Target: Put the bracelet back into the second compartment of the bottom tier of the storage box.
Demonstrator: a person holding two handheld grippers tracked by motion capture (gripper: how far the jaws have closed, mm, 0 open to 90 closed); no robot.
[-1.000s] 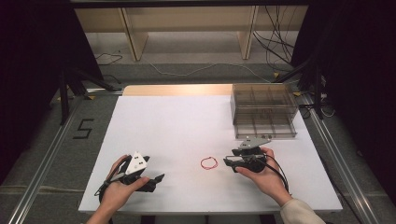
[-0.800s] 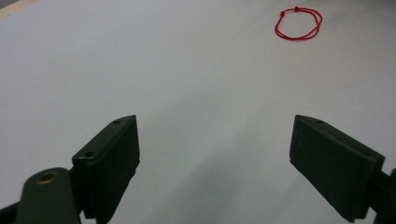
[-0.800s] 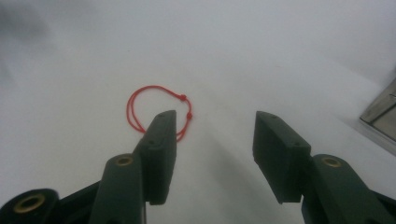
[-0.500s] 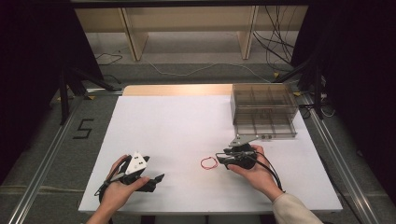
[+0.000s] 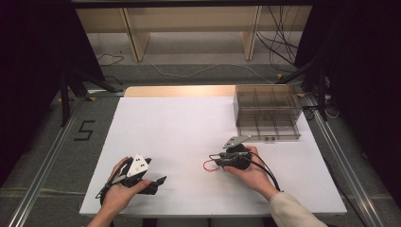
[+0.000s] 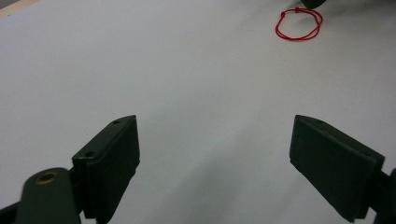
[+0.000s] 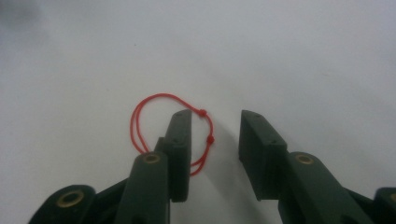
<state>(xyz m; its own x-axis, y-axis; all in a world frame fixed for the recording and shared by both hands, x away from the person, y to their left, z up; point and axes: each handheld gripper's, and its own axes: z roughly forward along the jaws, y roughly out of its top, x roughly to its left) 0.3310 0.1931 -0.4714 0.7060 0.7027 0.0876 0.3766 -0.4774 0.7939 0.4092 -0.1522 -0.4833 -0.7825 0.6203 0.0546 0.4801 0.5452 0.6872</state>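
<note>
A thin red string loop (image 7: 202, 112) with two small knots lies flat on the white table (image 5: 179, 127), near the front and right of the middle. My right gripper (image 7: 215, 114) is down at the loop, jaws partly open. One jaw stands inside the loop and the other outside it, so the knotted strand runs through the gap, ungripped. In the high view the right gripper (image 5: 213, 158) covers the right part of the loop (image 5: 204, 165). My left gripper (image 5: 161, 182) rests near the table's front left, wide open (image 6: 215, 123) over bare table, with the loop (image 6: 276, 29) far ahead.
A clear plastic box (image 5: 267, 111) with several compartments stands at the back right of the table. Beyond the table's far edge are a wooden shelf frame (image 5: 132, 38) and cables on the floor. A "5" mark (image 5: 85, 130) is on the floor at left.
My right gripper has moved left across the table to the red loop and now straddles its near strand. The left gripper has stayed in place.
</note>
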